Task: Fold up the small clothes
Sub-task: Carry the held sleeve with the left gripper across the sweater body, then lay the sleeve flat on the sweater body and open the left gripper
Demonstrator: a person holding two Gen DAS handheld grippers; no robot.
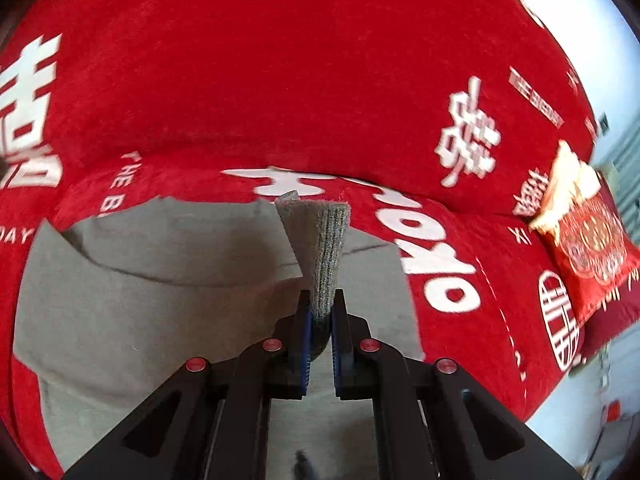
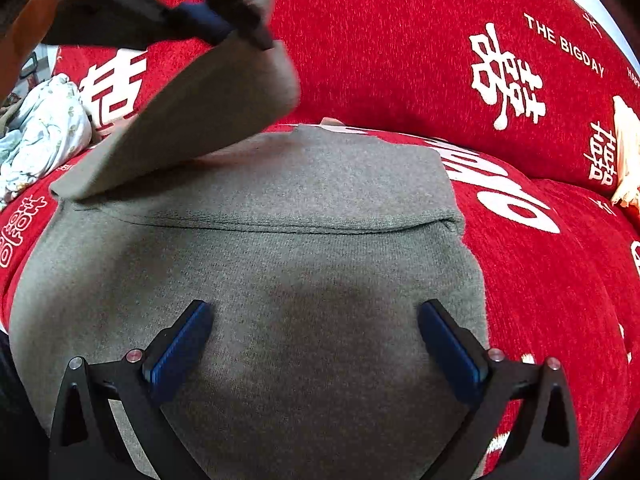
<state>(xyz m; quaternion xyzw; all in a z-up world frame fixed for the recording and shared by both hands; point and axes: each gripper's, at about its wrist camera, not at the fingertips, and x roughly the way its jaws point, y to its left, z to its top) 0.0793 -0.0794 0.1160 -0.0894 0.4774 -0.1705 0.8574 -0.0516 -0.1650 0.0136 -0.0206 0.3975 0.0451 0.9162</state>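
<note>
Jaws of left gripper (image 1: 320,304) clamped on ribbed cuff (image 1: 330,248) of grey knit garment (image 2: 280,272); jaws of right gripper (image 2: 314,344) spread wide over its body, holding nothing. Soft, light, floppy, likely to sag: best taken by cuff or hem edges. Plain grey, lying partly folded on red sofa cover (image 2: 400,60).

A red plush sofa with white lettering (image 2: 520,260) carries a grey knit garment (image 2: 280,280), a pale crumpled cloth (image 2: 48,128) and a red embroidered cushion (image 1: 592,240).
</note>
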